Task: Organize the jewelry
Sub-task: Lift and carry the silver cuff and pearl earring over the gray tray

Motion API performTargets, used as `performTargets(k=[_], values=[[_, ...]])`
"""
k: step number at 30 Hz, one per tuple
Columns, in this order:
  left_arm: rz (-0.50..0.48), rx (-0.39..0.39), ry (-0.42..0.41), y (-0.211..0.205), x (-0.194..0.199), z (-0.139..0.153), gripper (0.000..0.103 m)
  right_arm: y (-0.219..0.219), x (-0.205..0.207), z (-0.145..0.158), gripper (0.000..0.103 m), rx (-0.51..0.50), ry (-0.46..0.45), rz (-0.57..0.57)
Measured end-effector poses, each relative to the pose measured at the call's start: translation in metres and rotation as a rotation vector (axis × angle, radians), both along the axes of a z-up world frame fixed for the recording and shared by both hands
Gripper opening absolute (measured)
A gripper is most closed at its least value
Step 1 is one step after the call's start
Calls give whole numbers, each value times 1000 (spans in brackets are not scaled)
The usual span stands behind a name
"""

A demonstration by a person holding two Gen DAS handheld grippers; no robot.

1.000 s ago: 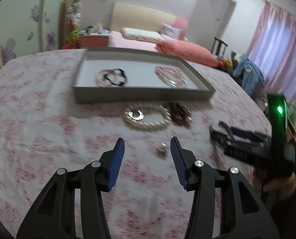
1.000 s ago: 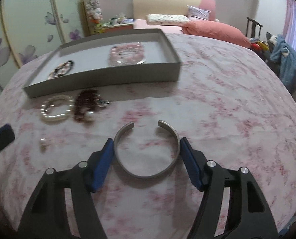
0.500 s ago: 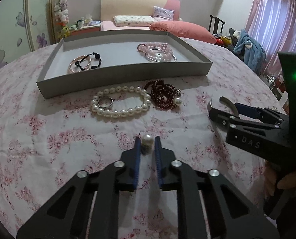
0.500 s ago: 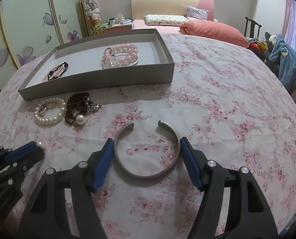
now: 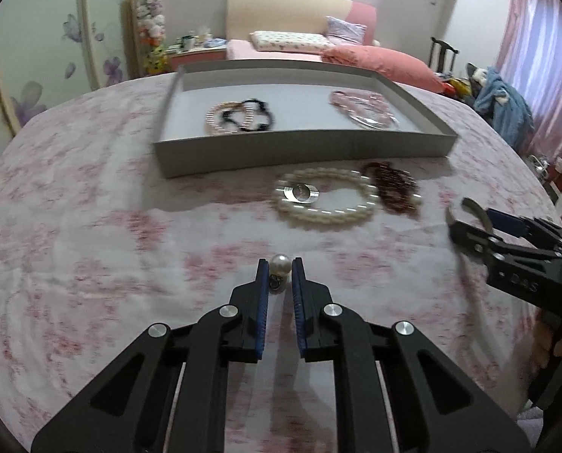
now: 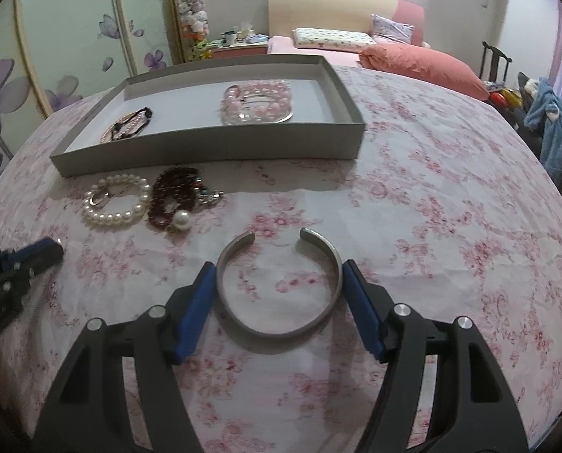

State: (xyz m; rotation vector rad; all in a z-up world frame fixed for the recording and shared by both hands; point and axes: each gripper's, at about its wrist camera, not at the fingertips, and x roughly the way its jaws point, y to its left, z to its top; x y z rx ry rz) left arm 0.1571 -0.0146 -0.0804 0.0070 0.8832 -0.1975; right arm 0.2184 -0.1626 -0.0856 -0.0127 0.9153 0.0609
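In the tray point(image 5: 303, 143): two bracelet sets filed. On the desk: pearl strand point(image 5: 326, 198), dark beads point(image 5: 394, 190) remain. Your left gripper point(image 5: 280, 275) jaws pinch a pearl earring point(image 5: 280, 264); right gripper point(image 6: 277, 283) jaws clasp a silver bangle point(image 6: 279, 287).

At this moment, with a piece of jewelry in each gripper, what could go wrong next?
1. The left gripper pinches the round pearl earring only at its fingertips; the smooth ball might pop out on the way to the tray.
2. The right gripper holds the open metal bangle by its sides; squeezing could flex it, or it could twist loose.
3. Either piece could snag the pearl bracelet lying before the tray.
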Motion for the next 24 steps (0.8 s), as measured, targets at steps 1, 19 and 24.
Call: performTargets(k=[1, 19, 24], values=[[3, -1, 0, 2, 1, 0, 13, 1, 0, 0, 66, -2, 0, 2], [3, 2, -1, -4, 5, 0, 29, 3, 4, 0, 70, -8, 25, -7], [-1, -17, 4, 1, 6, 0, 14, 3, 0, 1, 66, -7, 17, -1]])
